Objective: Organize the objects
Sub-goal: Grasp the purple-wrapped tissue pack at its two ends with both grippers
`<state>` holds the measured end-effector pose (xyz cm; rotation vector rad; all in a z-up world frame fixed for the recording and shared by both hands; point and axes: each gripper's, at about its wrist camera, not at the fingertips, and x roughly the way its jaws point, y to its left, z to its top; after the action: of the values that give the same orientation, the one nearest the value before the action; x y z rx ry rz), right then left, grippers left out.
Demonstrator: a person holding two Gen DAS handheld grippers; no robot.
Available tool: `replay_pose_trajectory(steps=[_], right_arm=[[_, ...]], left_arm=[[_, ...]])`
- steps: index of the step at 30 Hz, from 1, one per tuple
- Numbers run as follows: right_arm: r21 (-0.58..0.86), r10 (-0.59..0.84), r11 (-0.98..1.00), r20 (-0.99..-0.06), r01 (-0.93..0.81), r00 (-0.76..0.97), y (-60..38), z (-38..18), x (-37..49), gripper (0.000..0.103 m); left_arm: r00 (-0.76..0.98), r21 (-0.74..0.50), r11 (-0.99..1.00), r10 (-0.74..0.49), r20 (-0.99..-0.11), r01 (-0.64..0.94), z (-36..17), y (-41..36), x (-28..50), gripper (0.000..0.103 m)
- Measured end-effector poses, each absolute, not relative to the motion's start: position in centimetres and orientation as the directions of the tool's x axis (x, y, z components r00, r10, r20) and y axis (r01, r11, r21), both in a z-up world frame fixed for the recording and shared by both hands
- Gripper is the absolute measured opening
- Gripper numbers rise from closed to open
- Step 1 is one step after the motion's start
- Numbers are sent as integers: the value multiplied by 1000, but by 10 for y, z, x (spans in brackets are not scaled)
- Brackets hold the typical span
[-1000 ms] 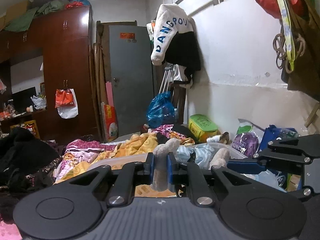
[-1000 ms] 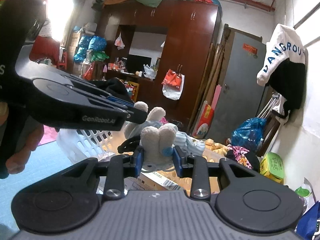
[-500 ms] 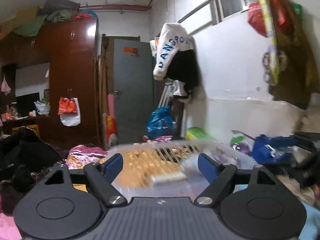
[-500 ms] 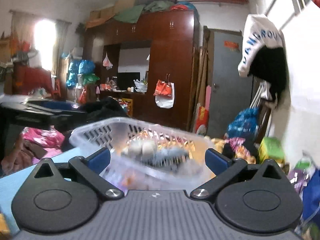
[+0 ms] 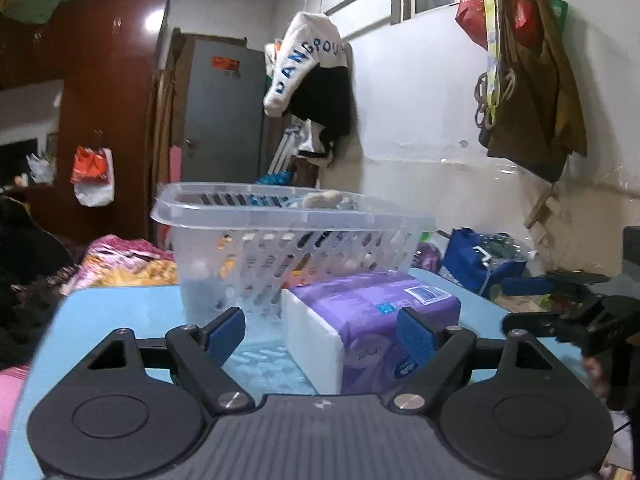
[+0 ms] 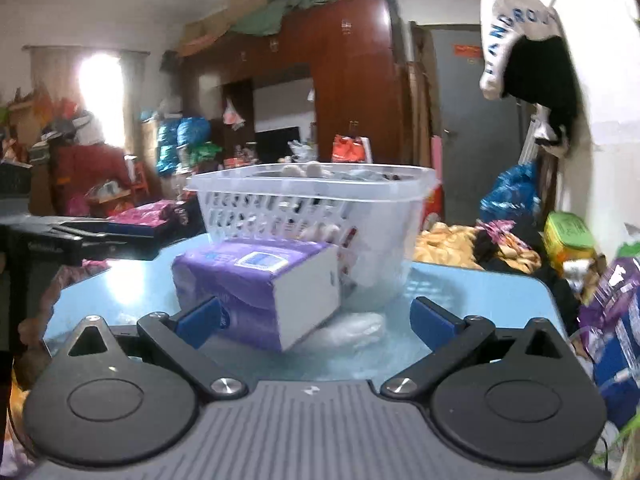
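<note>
Basket (image 5: 280,236) holds plush toy (image 5: 322,199) — tissue pack (image 5: 372,304) beside it; both grippers' fingers (image 5: 416,334) wide, empty.

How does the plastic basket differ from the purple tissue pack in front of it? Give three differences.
The basket is clear and slotted; the tissue pack is opaque purple with white ends. The basket stands taller than the pack. The basket is open-topped with items inside; the pack is sealed. Both rest on the blue table.

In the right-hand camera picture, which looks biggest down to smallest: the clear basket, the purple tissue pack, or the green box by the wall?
1. clear basket
2. purple tissue pack, though it sits nearer the camera, which enlarges it
3. green box, farther back, so its true size is unsure
</note>
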<state>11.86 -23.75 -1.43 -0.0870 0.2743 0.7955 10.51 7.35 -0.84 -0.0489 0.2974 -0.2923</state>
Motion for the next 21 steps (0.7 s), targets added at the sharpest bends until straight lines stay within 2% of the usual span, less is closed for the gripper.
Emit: replay_pose_trajectory(steps=[2,6,11,15,16,21], right_arm=[[12,706,677,-289,-735,646,-228,-14,125,97],[13,724,644,-333,-765,604,-217,-19,133,75],[8,745,607,-355,-795,565,-208,-22,138,70],[34,754,588,-383,-808,533,-209,-28,139,52],[34,751,592,-386,-805,536,-209,-28,141,51],[33,751,593,-382,-805,538,-212,-30,140,49]], left_arm=[[900,-84,951,-308,-309,296,-15,73,108,85],[869,-97,938,-344,-356,332,-27,72,115,79],[843,-91,919,-388,-372,383,-29,68,118,75],[819,-97,915,-395,-416,392,-32,61,128,60],[814,-99,914,-397,-424,394,-33,60,130,55],[821,-88,917,-388,-418,389,-34,56,127,53]])
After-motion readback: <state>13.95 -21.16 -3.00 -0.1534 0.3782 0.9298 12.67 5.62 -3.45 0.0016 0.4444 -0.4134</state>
